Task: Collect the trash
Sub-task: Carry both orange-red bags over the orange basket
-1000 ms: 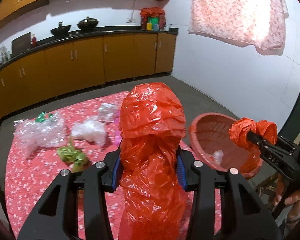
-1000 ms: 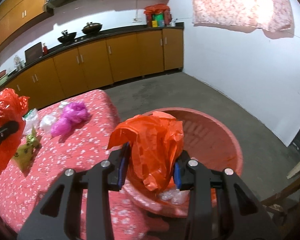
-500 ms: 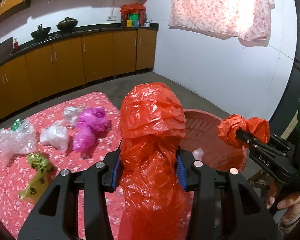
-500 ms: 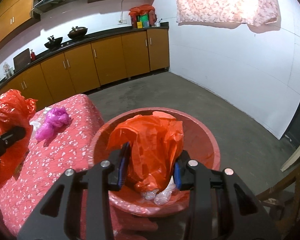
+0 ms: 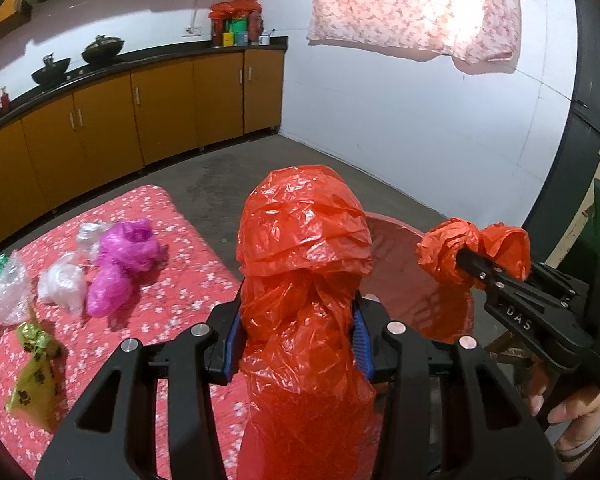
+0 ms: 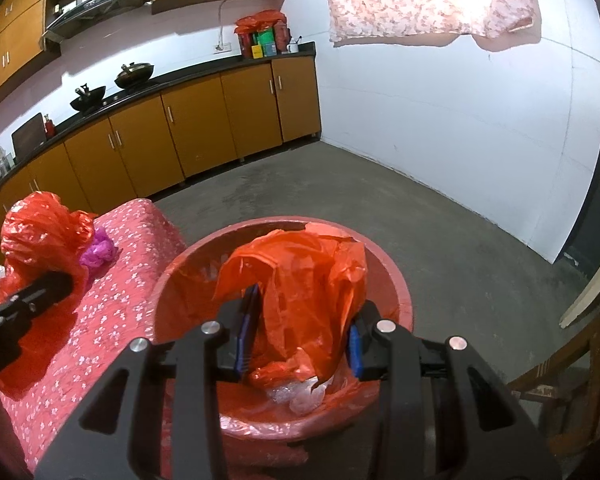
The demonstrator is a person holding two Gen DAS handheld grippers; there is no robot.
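My left gripper [image 5: 298, 340] is shut on a bunch of the red trash bag [image 5: 304, 264], held over the table's right edge. My right gripper [image 6: 298, 332] is shut on another bunch of the same red bag [image 6: 300, 280], above the round red bin [image 6: 396, 280]. Clear plastic scraps [image 6: 296, 394] lie in the bin. On the red flowered tablecloth [image 5: 188, 280] lie a magenta bag [image 5: 120, 264], white and clear plastic wads [image 5: 62, 286] and a yellow-green wrapper [image 5: 34, 384]. The right gripper also shows in the left wrist view [image 5: 470, 264].
Brown kitchen cabinets [image 6: 204, 128] with a black counter run along the far wall, with woks on the stove [image 6: 134, 72]. A flowered cloth [image 6: 424, 0] hangs on the white wall. A wooden chair [image 6: 572, 372] stands at the right. Grey concrete floor [image 6: 420, 216] lies beyond the bin.
Both grippers have swung right with the red bag in them. The bin now sits more centred under the right gripper, and the table trash has slid left in view.
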